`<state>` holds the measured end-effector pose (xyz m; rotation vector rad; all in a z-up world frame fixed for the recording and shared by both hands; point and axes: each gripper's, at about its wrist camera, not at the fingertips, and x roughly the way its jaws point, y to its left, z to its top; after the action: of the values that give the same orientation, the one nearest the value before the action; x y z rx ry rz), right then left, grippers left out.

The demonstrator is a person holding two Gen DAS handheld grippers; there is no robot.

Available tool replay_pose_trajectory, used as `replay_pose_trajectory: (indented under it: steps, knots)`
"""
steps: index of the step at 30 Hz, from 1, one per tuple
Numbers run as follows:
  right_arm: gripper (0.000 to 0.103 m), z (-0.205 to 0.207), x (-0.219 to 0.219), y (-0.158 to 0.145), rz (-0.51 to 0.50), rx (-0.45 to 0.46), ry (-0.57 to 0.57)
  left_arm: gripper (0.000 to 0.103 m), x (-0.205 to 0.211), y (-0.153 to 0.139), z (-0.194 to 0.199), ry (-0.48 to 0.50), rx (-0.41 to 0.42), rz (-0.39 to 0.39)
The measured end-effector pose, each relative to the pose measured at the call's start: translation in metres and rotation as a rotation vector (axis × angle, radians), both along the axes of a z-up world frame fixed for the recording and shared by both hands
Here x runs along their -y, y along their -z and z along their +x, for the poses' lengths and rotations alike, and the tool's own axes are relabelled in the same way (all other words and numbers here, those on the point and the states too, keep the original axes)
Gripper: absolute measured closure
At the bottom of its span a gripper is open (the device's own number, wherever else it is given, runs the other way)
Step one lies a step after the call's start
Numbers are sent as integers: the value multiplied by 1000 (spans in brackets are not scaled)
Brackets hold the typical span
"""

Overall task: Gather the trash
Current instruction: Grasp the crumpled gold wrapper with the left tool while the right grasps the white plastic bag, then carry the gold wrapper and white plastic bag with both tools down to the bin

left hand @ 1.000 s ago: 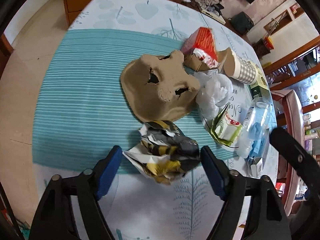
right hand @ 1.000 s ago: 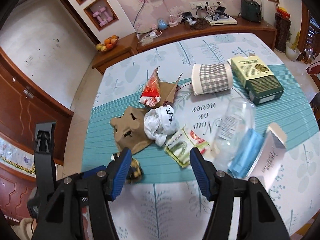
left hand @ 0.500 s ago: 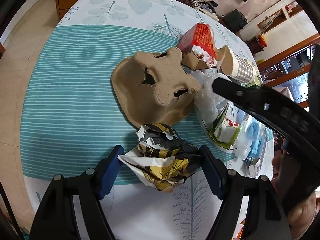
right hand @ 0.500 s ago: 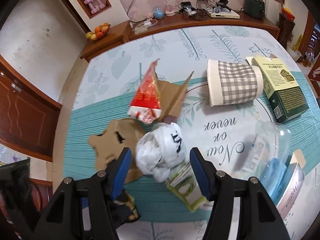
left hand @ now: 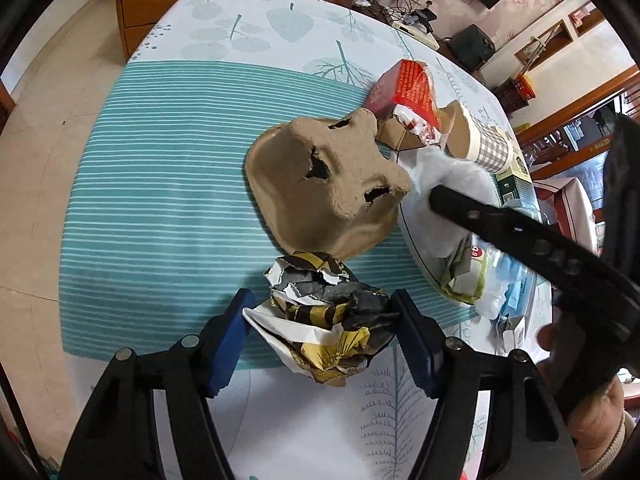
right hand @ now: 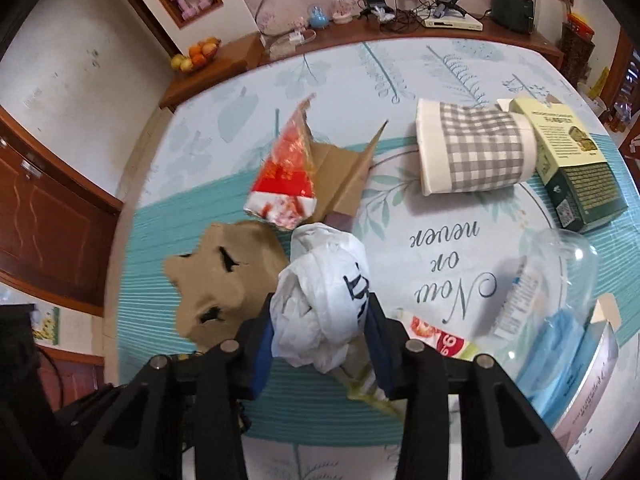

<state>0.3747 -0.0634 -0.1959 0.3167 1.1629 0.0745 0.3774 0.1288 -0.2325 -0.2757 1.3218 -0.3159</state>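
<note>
Steep close wrist views, shared tablecloth [left hand: 168, 184]

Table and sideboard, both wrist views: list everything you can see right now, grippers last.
Crumpled wrapper: one, black, yellow and white, between left pads.
White plastic bag: one, between right pads.
Pulp tray: one, brown, torn, mid-table.
Red packet: one, on brown cardboard.
Checked cup: one, grey-white, lying down.
Green box: one, beside cup.
Clear bottle: one, lying down.
Green sachet: one, near bottle.
Blue mask: one, on white carton.
Fruit: several, sideboard.
Left gripper: closing, pads touching wrapper.
Right gripper: closing onto bag.
</note>
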Motion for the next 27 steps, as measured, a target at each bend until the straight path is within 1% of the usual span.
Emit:
replay_pose_trajectory:
  steps: [3, 6, 11, 13, 17, 20, 24, 27]
  knots:
    - [64, -17, 6, -19, 28, 36, 7, 36, 0, -11, -9, 5, 24, 6]
    - [64, -36, 10, -36, 53, 62, 6, 36, 1, -28, -21, 9, 51, 3]
    - [65, -85, 19, -64, 88, 94, -26, 37, 8, -65, -56, 4, 112, -6]
    - [65, -113, 26, -75, 108, 108, -43, 37, 10, -79, -73, -2, 132, -15]
    - [65, -167, 40, -94, 139, 135, -74, 37, 23, -108, -119, -21, 184, -28]
    - [65, -215, 54, -106, 160, 152, -113, 37, 34, -128, -167, -52, 228, -29]
    - [65, -270, 74, -111, 173, 156, -166, 37, 51, -143, -228, -89, 267, -16]
    - [65, -305, 87, -112, 173, 158, -189, 36, 69, -145, -272, -98, 276, 5]
